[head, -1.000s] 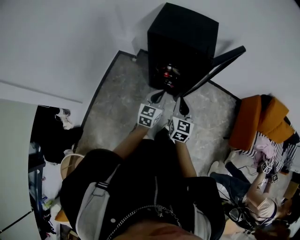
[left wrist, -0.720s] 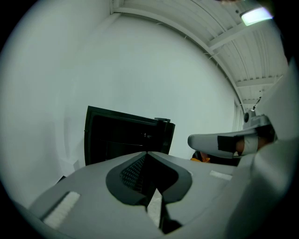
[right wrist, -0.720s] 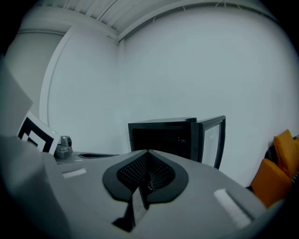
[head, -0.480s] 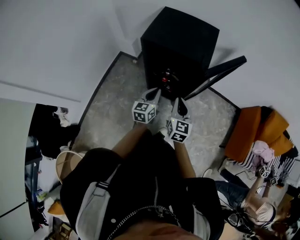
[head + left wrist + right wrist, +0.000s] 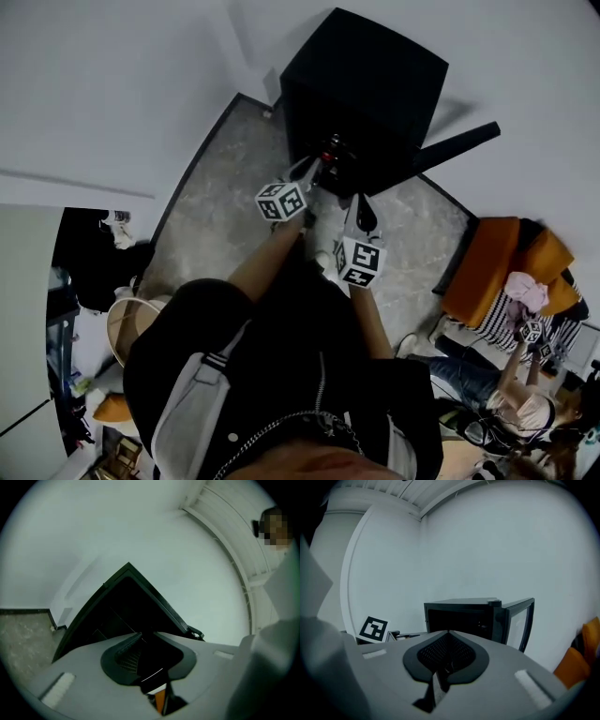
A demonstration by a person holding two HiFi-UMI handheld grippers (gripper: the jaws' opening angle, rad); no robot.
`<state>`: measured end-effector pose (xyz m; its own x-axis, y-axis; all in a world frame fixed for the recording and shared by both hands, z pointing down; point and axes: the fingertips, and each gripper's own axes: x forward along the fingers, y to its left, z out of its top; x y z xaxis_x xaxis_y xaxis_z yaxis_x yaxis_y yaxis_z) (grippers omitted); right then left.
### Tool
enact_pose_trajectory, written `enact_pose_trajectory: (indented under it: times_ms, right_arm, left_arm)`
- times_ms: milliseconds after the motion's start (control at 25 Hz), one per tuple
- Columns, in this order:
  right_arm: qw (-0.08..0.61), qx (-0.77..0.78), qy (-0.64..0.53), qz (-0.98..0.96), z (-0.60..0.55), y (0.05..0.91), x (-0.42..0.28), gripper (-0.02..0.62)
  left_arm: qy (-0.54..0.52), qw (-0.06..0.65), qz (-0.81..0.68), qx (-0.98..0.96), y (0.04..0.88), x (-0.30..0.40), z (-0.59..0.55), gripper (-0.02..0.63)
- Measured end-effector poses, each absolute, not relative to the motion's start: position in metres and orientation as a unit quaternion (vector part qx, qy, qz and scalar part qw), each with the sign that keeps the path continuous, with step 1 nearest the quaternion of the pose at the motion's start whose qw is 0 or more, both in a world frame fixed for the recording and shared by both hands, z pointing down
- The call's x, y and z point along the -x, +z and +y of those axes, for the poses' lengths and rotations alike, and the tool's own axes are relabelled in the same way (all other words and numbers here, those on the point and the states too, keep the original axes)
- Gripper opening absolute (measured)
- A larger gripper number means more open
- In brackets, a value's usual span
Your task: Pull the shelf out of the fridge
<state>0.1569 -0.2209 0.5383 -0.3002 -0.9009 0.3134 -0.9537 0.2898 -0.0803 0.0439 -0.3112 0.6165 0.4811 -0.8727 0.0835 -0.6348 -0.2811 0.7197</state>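
A small black fridge (image 5: 375,84) stands on the floor against the white wall, with its door (image 5: 455,148) swung out to the right. My left gripper (image 5: 314,169) is at the fridge's open front. Its jaws are opening and nothing is between them. In the left gripper view (image 5: 149,634) the dark inside of the fridge (image 5: 122,606) fills the space ahead, and faint shelf lines (image 5: 110,620) show there. My right gripper (image 5: 364,202) hangs a little back from the opening, shut and empty. The right gripper view (image 5: 448,632) shows the fridge (image 5: 459,616) and its door (image 5: 519,620) farther off.
Grey stone floor (image 5: 225,206) lies in front of the fridge. An orange seat (image 5: 487,272) stands to the right, and a person (image 5: 511,394) sits beyond it. A round basket (image 5: 131,323) and dark clutter are at the left.
My left gripper has moved forward to the fridge's opening and its jaws have come apart. The right gripper has stayed about where it was, still shut.
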Motion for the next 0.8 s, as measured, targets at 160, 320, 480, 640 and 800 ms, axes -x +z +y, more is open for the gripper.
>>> enact_pose_trajectory:
  times_ms: [160,320,480,640,800]
  right_arm:
    - [0.120,-0.579,0.109,-0.799,-0.235,0.532,-0.151,0.002]
    - [0.115,-0.575,0.111,-0.802,-0.252,0.529,-0.138,0.003]
    - [0.117,-0.577,0.115,-0.800,-0.266,0.528,-0.130,0.003]
    - [0.131,-0.582,0.106,-0.795,-0.275,0.529,-0.123,0.003]
    - [0.148,-0.592,0.105,-0.785,-0.280,0.533,-0.124,0.003]
  left_arm:
    - [-0.261,0.428,-0.443,-0.743,0.636,-0.038,-0.348,0.086]
    - [-0.283,0.453,-0.436,-0.725,0.645,-0.031,-0.381,0.106]
    - [-0.312,0.480,-0.440,-0.692,0.659,-0.022,-0.418,0.107]
    - [-0.331,0.502,-0.442,-0.666,0.674,-0.015,-0.449,0.110]
    - [-0.350,0.522,-0.440,-0.642,0.689,-0.015,-0.472,0.112]
